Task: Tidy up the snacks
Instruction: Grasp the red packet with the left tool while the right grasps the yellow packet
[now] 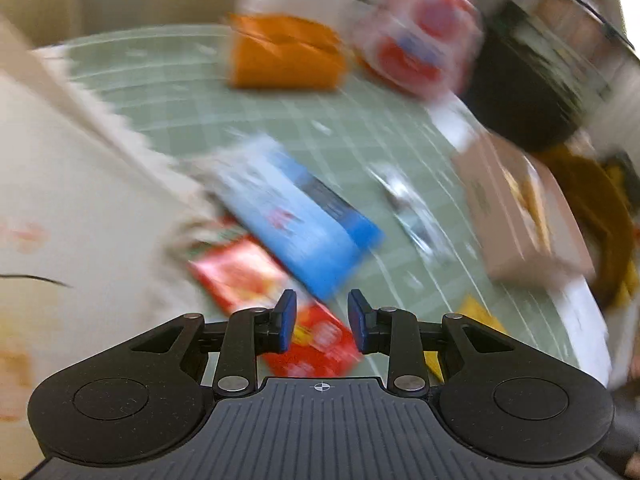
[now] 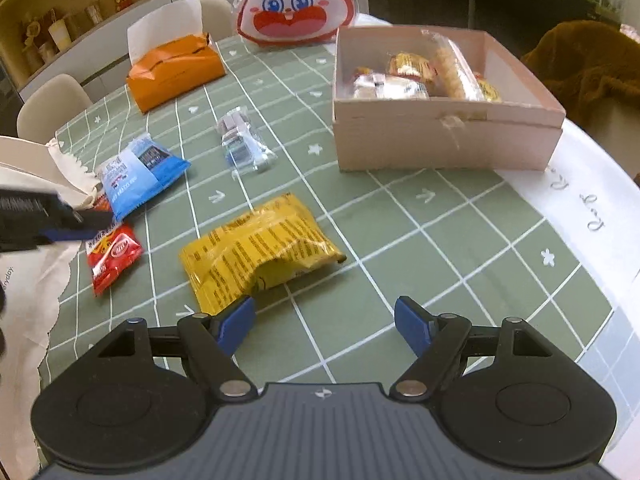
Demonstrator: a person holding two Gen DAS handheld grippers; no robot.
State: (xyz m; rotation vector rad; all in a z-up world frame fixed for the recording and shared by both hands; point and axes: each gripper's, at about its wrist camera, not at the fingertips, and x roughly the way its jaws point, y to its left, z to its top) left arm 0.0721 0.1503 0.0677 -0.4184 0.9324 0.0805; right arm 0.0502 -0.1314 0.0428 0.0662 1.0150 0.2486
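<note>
Several snack packets lie on the green checked tablecloth (image 2: 400, 240): a yellow bag (image 2: 260, 252), a blue packet (image 2: 140, 172), a red packet (image 2: 114, 256) and a clear packet (image 2: 244, 144). A pink box (image 2: 440, 144) at the right holds several snacks. My right gripper (image 2: 324, 320) is open wide and empty, just short of the yellow bag, with its left pad at the bag's near corner. In the blurred left wrist view my left gripper (image 1: 322, 320) hovers over the red packet (image 1: 256, 280), beside the blue packet (image 1: 296, 216). Its jaws stand narrowly apart with nothing between them.
An orange tissue pack (image 2: 176, 72) and a rabbit-face bag (image 2: 294, 4) stand at the far side. A white cloth bag (image 2: 24, 280) lies along the left edge. The table's white rim (image 2: 580, 208) curves round on the right. Chairs stand beyond the table.
</note>
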